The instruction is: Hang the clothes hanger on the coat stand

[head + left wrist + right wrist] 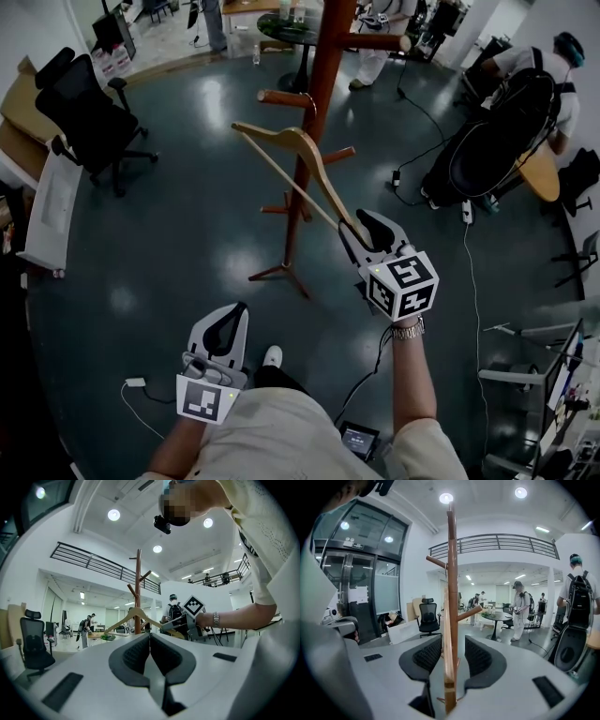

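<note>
A wooden clothes hanger [314,159] slants from the coat stand's lower peg [281,97] down to my right gripper [361,230]. Its hook reaches up by that peg; I cannot tell whether it rests on it. In the right gripper view the hanger's end [447,644] stands between the jaws with a gap beside the right pad, so the right gripper [452,656] is open around it. The brown coat stand [323,66] rises just behind it. My left gripper [225,323] hangs low near my body, shut and empty, facing the hanger [136,613].
A black office chair [89,112] and a white desk [52,206] stand at the left. At the right a person stands by a large black bag [487,150], with cables on the floor [469,253]. A round table [286,28] and other people are beyond the stand.
</note>
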Demonstrator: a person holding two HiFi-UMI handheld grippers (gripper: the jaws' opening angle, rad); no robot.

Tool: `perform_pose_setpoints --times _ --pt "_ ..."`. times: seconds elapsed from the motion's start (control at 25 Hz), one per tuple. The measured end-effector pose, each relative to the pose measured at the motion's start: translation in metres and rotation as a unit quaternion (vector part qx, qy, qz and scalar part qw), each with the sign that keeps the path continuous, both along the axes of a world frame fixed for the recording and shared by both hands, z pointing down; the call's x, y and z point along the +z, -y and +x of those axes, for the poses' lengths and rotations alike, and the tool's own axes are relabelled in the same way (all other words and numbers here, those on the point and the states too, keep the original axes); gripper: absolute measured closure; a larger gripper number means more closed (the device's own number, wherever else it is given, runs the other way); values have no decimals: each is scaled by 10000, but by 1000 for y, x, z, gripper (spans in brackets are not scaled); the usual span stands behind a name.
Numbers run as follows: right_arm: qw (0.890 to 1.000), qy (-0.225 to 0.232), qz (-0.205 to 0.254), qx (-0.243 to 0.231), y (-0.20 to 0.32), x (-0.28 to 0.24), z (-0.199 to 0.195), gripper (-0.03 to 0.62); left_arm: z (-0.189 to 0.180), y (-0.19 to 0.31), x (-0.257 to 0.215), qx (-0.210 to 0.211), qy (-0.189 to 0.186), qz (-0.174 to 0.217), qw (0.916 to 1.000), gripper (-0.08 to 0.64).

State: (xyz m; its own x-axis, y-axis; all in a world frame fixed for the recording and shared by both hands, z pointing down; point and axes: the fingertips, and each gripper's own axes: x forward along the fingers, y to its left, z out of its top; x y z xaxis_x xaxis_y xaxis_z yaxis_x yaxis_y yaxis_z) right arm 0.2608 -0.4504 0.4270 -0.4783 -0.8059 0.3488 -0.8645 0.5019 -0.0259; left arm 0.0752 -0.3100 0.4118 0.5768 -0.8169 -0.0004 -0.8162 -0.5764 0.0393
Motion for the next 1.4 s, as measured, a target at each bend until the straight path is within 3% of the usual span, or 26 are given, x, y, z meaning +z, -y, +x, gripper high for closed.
perform_pose_setpoints --times 0.6,0.68,0.96,1.28,1.4 --pt "9944 325 363 939 -128 -9 11 455 6 -43 -12 284 -253 260 9989 546" --pt "9922 578 316 1056 -147 -1 5 548 9 -50 -14 358 -321 279 9985 546" --pt "9845 1616 72 673 -200 9 -60 574 14 -68 -22 558 -295 396 9972 546" --pt "9857 1622 202 399 -216 4 -111 574 -4 -72 -22 447 -350 345 9978 546" --pt "9884 1458 267 330 -217 2 -119 574 -11 -76 -8 496 -62 249 9984 546"
